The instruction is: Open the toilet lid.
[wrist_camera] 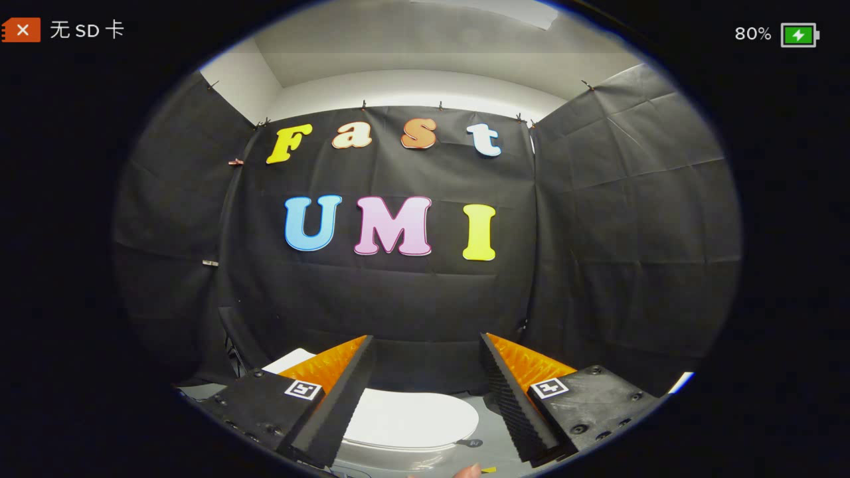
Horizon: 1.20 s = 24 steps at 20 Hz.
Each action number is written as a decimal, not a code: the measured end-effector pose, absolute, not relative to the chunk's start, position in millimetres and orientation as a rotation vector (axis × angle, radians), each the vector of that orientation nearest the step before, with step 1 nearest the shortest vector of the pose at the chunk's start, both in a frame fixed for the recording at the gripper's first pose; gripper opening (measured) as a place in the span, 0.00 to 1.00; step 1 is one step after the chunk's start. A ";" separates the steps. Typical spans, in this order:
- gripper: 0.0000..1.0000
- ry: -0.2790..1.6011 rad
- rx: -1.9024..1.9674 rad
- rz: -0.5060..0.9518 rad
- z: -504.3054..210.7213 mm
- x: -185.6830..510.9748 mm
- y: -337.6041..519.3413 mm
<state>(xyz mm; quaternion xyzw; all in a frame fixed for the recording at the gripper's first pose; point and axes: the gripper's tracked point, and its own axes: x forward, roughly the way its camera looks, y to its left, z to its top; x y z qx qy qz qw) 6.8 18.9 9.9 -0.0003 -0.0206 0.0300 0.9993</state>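
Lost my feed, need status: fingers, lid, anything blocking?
Gripper fingers open, holding nothing. White oval toilet lid down, closed, below and between fingers, untouched. Nothing seen in the way.

Gripper view rides above the spread jaws, facing the booth wall (pixel 398 299) (toilet lid (pixel 412 418) near, below).

**Grey floor, toilet on it**

So the carrier here is a smooth grey floor (pixel 495 443). Standing on it is a white oval toilet with its glossy lid (pixel 412 419) lying flat. There's also a little yellow strip (pixel 489 469) on the floor just beside it.
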 end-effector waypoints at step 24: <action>0.99 0.347 0.373 0.276 -228.6 73.6 -14.7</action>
